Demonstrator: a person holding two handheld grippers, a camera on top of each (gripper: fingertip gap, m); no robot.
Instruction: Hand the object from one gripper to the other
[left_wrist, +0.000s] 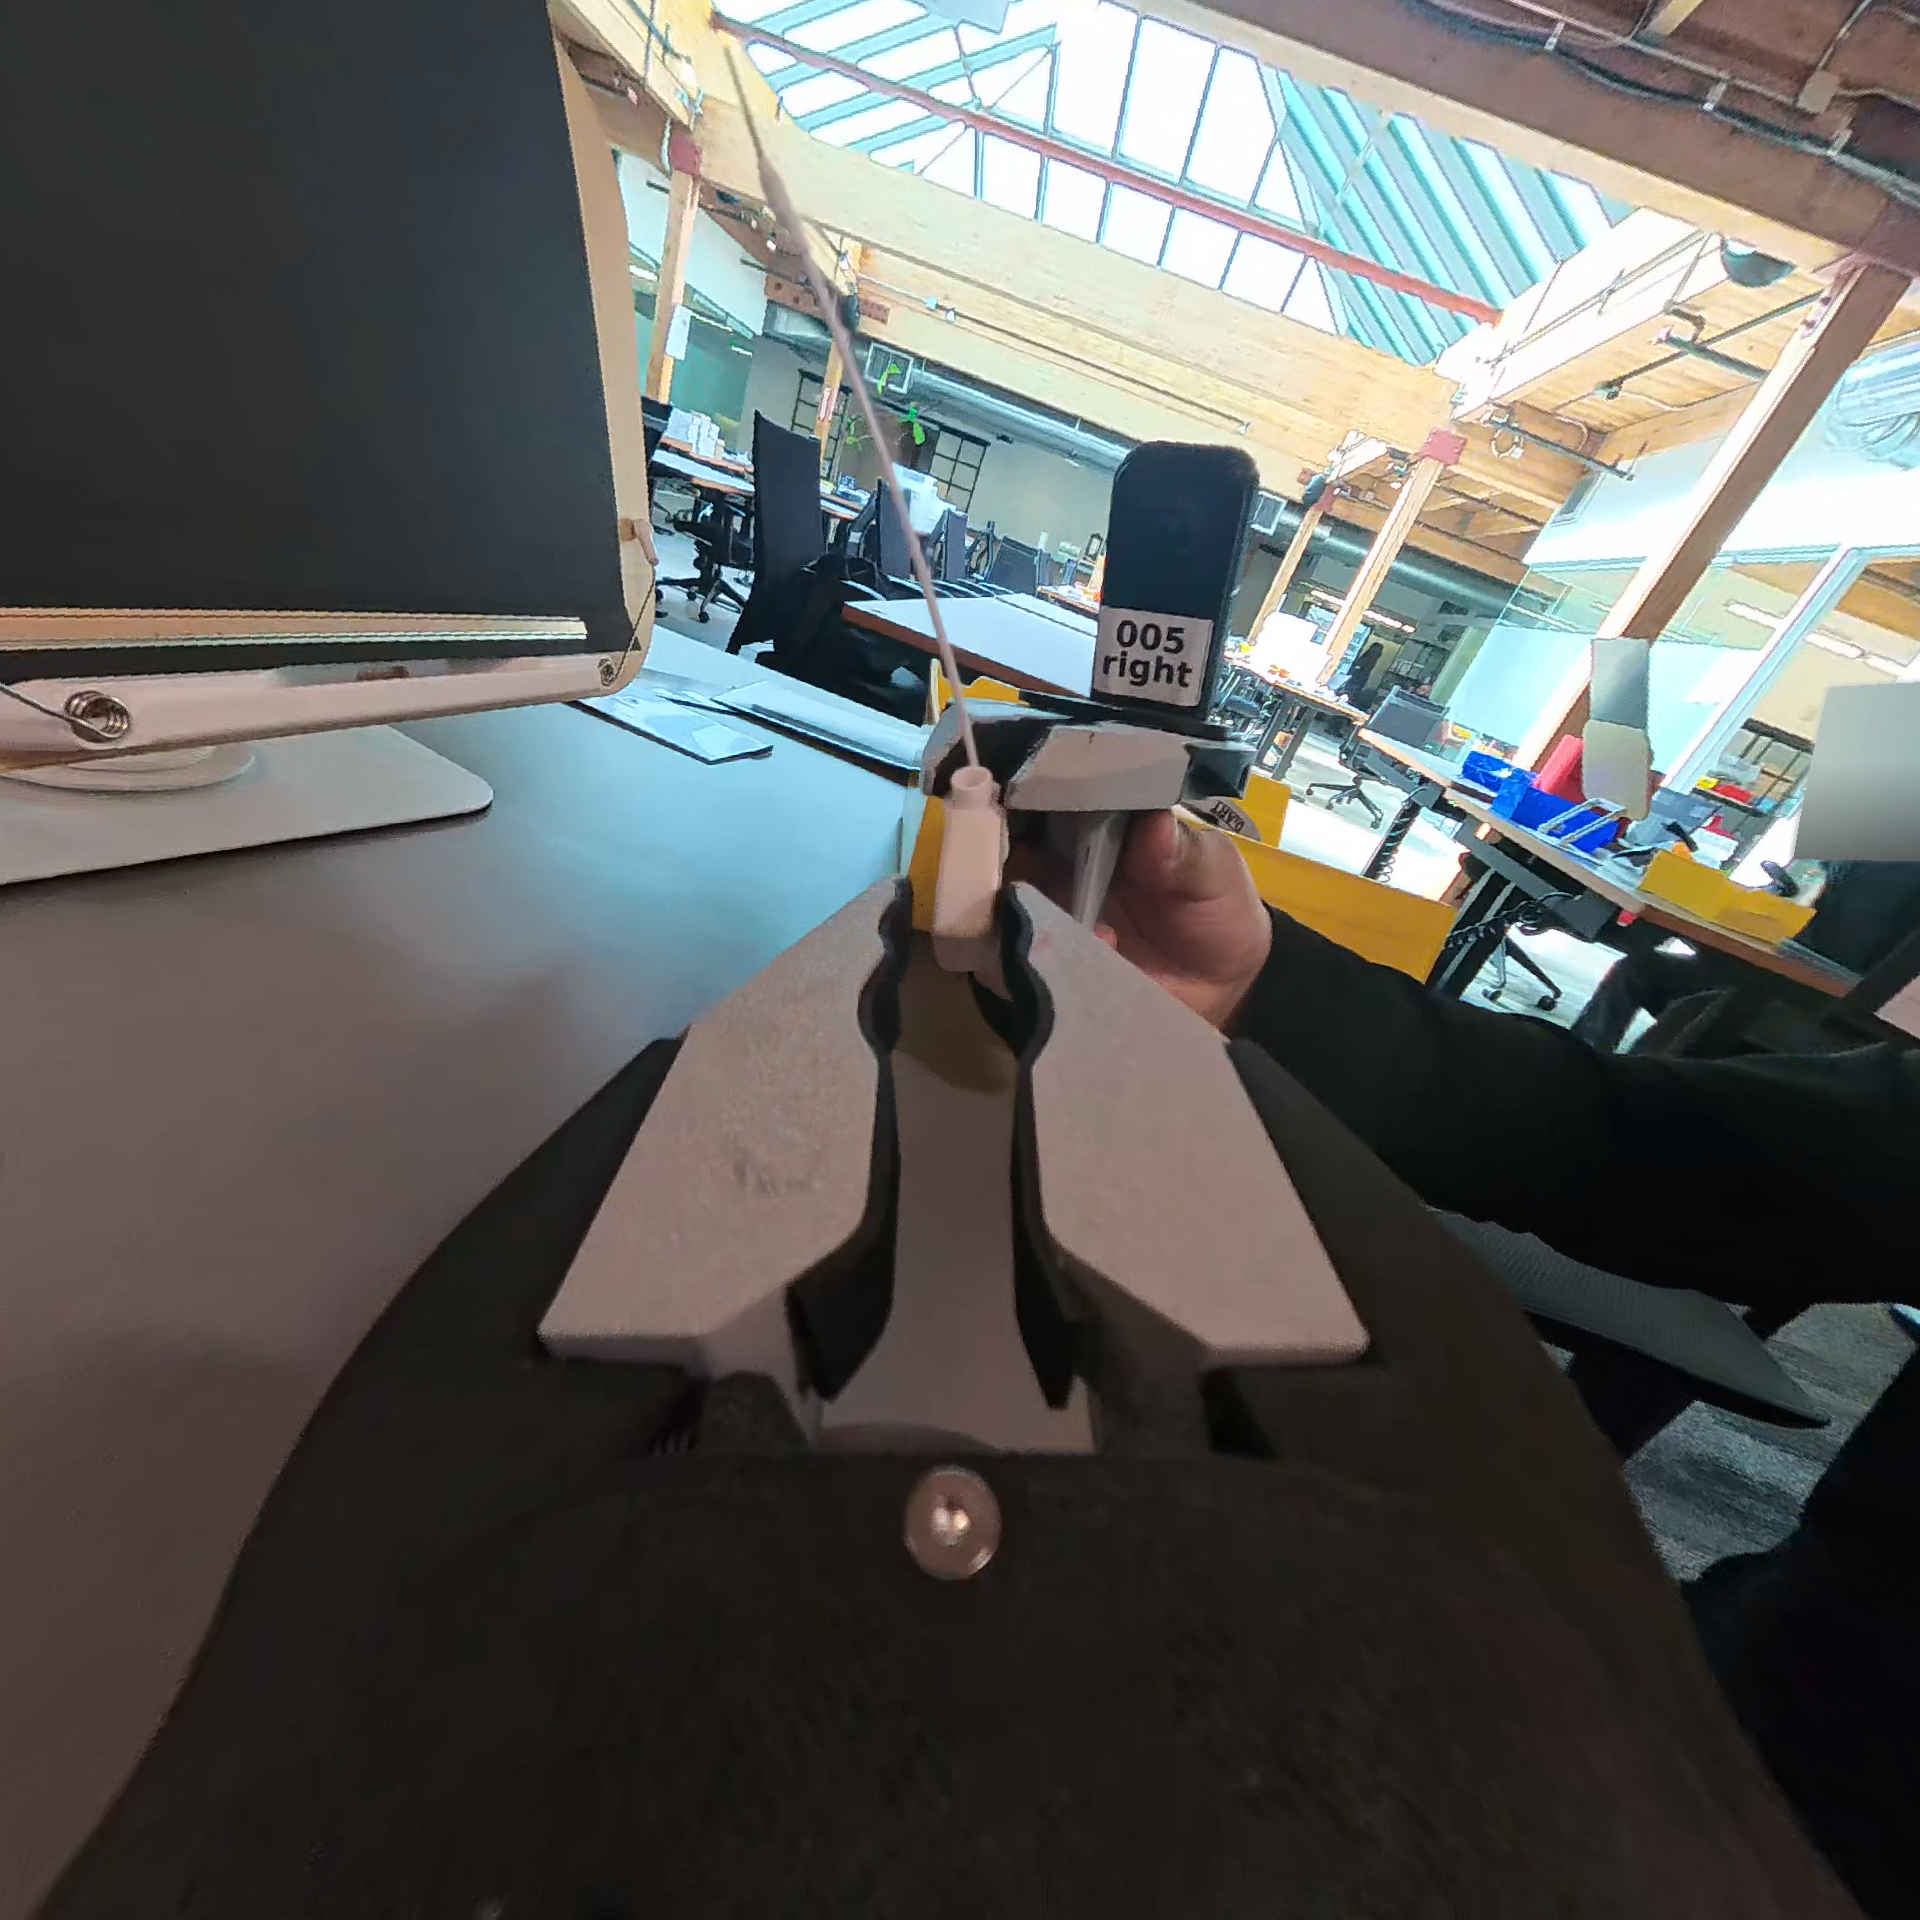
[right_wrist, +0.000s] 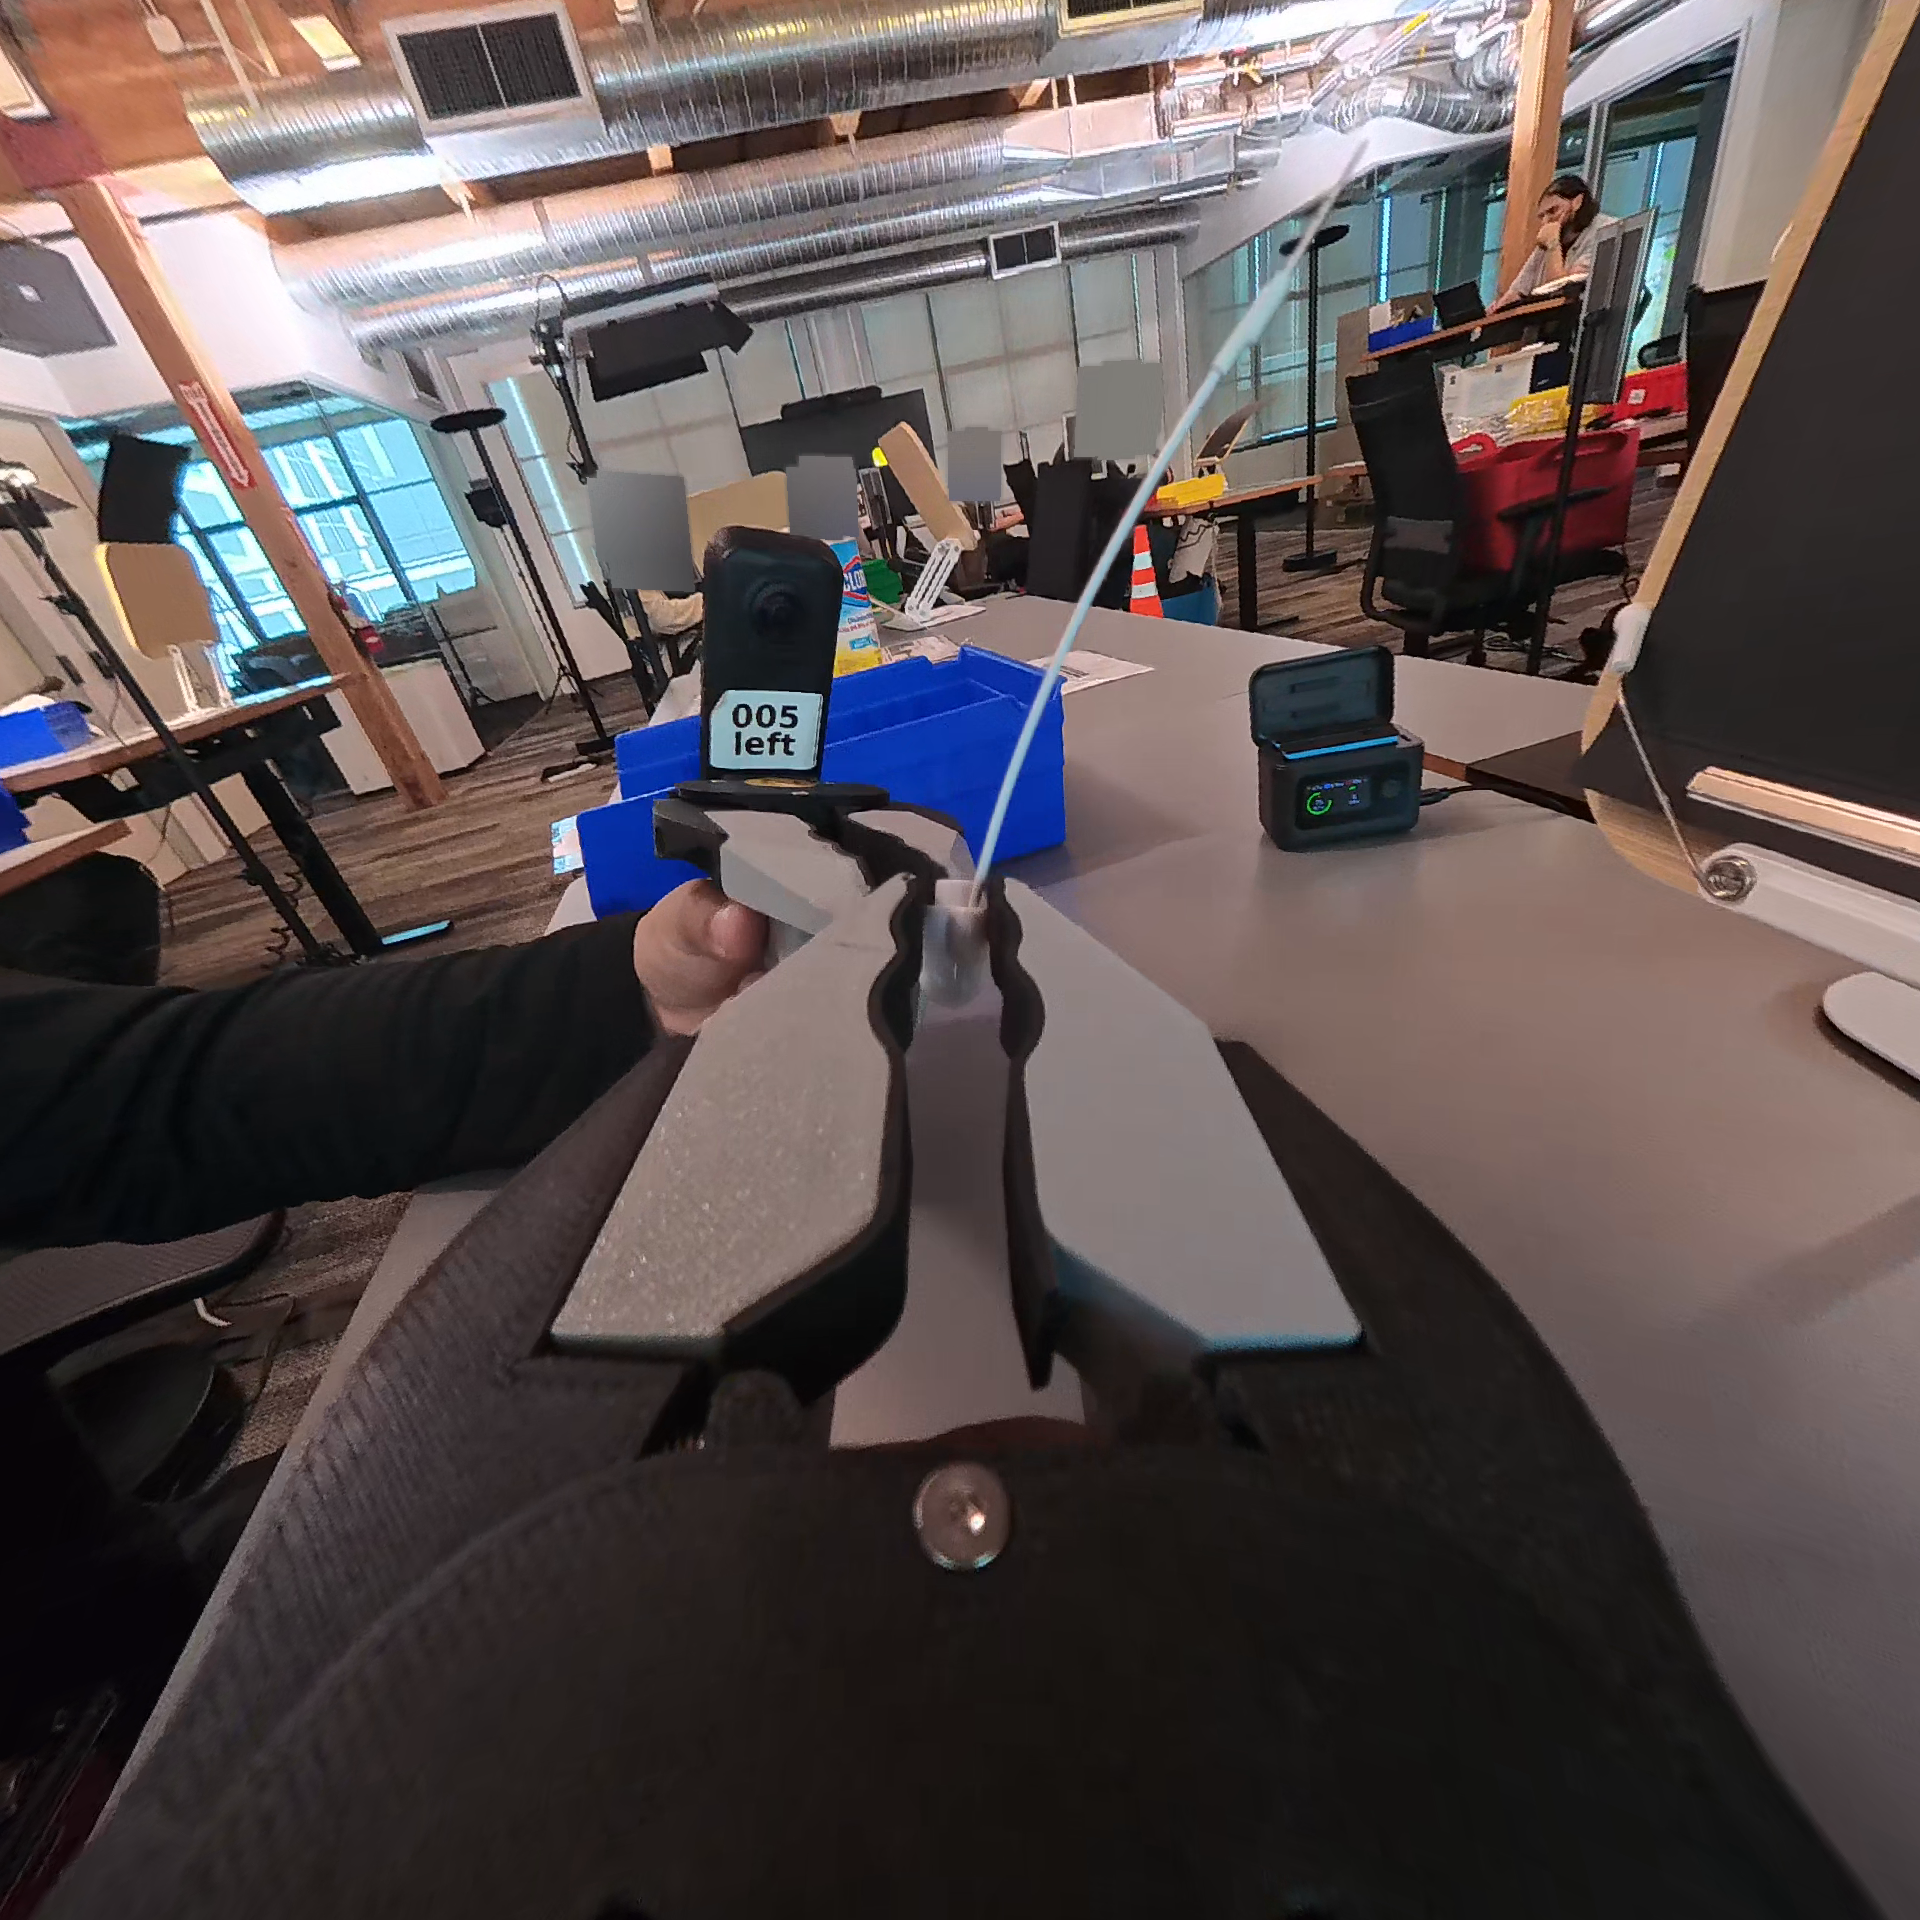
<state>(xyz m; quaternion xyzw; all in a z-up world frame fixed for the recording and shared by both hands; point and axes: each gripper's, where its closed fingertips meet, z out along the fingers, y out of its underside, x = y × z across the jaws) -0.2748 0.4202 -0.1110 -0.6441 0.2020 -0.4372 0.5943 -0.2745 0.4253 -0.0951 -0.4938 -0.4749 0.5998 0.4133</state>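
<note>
Grey desk (right_wrist: 1403, 1039) fills the lower part of both views, monitor (left_wrist: 291, 312) with a wood-edged dark panel clipped to it at one side, its white foot (left_wrist: 312, 800) on the desk. Blue bin (right_wrist: 914, 769) on the far part of the desk, behind the grippers. Dark charging case (right_wrist: 1335, 764), lid up, small lit screen, sits on the desk well apart from the bin, nearer the monitor.

Left gripper (left_wrist: 961, 935): grey fingers with black wavy pads, nearly pressed together, pinching the white connector block (left_wrist: 968, 883) at the tips. Block tilted slightly, stub end up. In the right wrist view the same gripper (right_wrist: 883, 852) shows farther off, held by a hand (right_wrist: 696, 956) in a black sleeve, small camera with a white label on top.

Right gripper (right_wrist: 954, 940): tips closed in on the same white block (right_wrist: 951, 951), both sides touching it. In the left wrist view it (left_wrist: 977, 758) sits just behind the block, held by the other hand (left_wrist: 1184, 914), camera with a label on top.

So both grippers meet at the block, above the desk, not resting on it. Thin white cable (right_wrist: 1122, 499) rises from the block's top and arcs up and away; its far end blurs out.
</note>
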